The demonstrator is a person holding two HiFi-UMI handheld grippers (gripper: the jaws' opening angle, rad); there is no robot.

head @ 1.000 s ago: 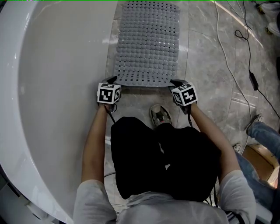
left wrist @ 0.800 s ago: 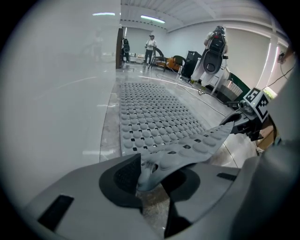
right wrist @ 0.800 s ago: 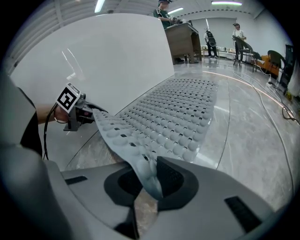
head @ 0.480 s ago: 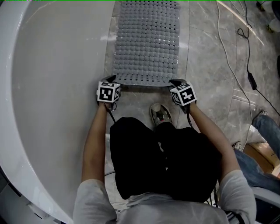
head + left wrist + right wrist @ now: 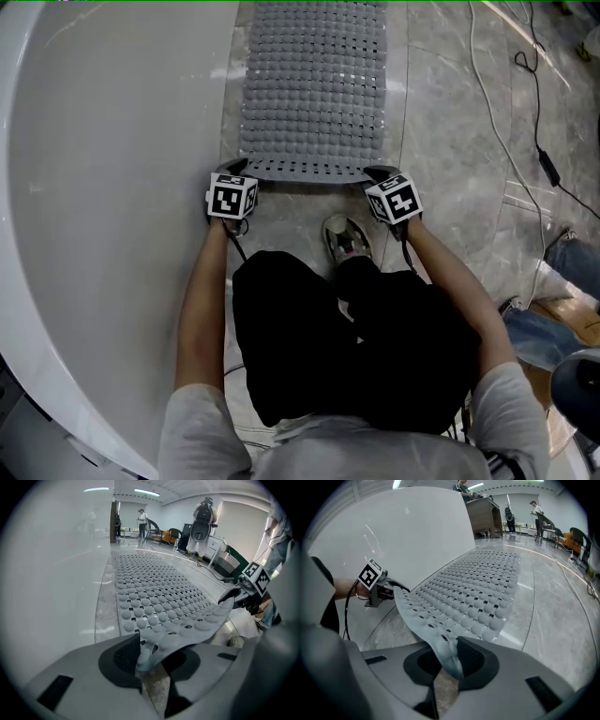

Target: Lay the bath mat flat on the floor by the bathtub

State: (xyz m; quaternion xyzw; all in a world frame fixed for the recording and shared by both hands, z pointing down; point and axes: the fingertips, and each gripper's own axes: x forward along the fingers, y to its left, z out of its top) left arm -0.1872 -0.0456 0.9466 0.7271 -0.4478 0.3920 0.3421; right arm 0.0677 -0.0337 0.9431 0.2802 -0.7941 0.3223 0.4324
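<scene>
Bath mat [image 5: 314, 89]: grey, studded and perforated, stretched lengthwise on the floor [image 5: 450, 141] beside the bathtub [image 5: 112, 187]; the far part lies flat, while the near edge is raised off the tiles and sags a little in the middle
Left hand-held gripper [image 5: 239, 172]: jaws nearly closed, pads pinching the mat's near left corner, close to the tub wall
Right hand-held gripper [image 5: 375, 174]: jaws nearly closed, pads pinching the mat's near right corner, which is creased between them
Left edge of mat: runs parallel to the curved white tub wall, with a narrow strip of marble floor showing between them
Right edge of mat: borders a wide stretch of bare grey marble
Cables [image 5: 539, 155]: trail across the floor well apart from the mat, on the right
Near side: the person's shoe [image 5: 345, 239] stands just behind the raised edge, between the two grippers
Far right: another person's leg [image 5: 562, 262] at the border of the head view
</scene>
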